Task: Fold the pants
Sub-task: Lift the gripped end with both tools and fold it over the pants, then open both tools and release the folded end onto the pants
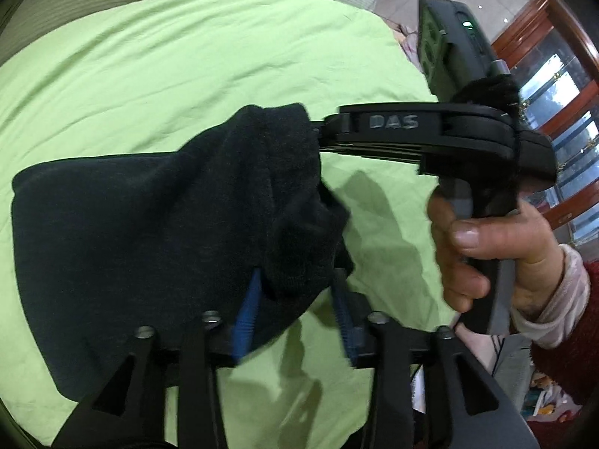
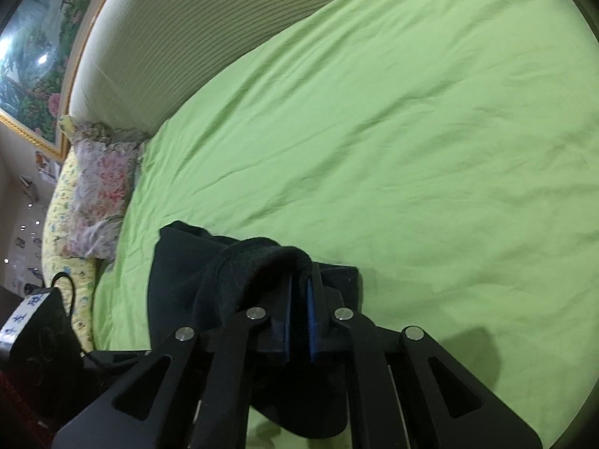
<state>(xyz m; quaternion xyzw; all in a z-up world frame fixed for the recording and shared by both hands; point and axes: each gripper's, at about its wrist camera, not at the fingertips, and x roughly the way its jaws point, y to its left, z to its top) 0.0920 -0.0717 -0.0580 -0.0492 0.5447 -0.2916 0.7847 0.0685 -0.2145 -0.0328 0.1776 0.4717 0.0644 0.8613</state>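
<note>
The black pants (image 1: 149,224) lie partly folded on the green bed sheet (image 1: 149,75), with one end lifted. My left gripper (image 1: 295,299) has blue pads (image 1: 247,314) set apart with black cloth between them. My right gripper (image 1: 318,131) reaches in from the right of the left wrist view and pinches the raised edge of the pants. In the right wrist view the right gripper (image 2: 299,299) is shut on a thick fold of the pants (image 2: 239,262), which drapes over its fingers.
A striped headboard (image 2: 168,37) runs behind the bed. Floral pillows (image 2: 97,187) lie at the bed's left edge. A framed picture (image 2: 30,56) hangs on the wall. Wooden-framed glass doors (image 1: 554,86) stand to the right.
</note>
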